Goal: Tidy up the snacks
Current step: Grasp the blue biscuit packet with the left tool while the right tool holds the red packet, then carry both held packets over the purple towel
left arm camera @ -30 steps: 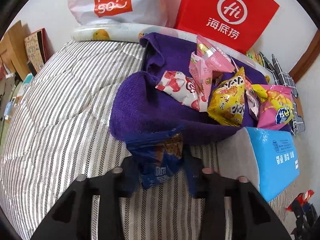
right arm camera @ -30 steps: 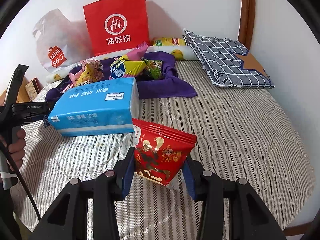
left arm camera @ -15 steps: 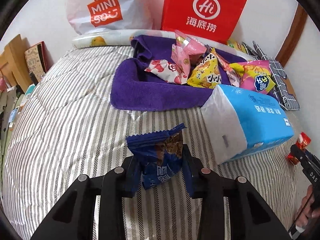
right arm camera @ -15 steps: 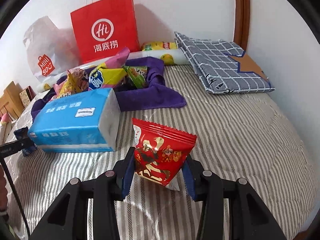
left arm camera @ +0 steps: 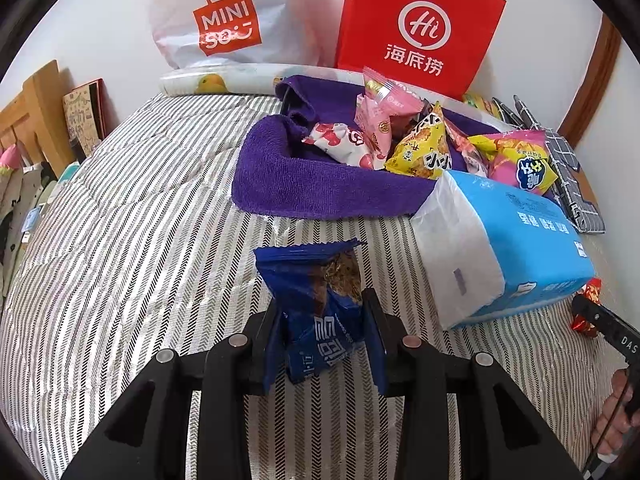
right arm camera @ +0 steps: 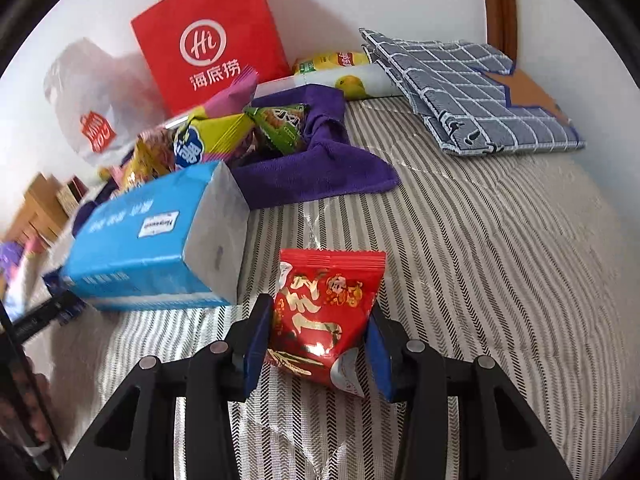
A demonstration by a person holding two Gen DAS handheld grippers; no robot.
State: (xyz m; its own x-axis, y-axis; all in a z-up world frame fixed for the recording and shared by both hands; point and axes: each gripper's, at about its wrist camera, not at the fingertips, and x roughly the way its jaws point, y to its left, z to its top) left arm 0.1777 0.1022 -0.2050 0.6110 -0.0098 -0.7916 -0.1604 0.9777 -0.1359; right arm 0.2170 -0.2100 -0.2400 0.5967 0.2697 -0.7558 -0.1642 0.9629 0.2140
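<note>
Right wrist view, striped bedding (right arm camera: 500, 240) open rightward

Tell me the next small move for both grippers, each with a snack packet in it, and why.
Probably lower both packets onto the striped bedspread in front of the blue tissue pack, then open. The left gripper is shut on the blue snack packet, the right gripper on the red snack packet. Both are clear of the snack pile on the purple towel, with bare bedspread below.

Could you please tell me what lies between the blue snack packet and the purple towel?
Only bare striped bedcover separates the blue snack packet from the purple towel, per the left wrist view.
</note>
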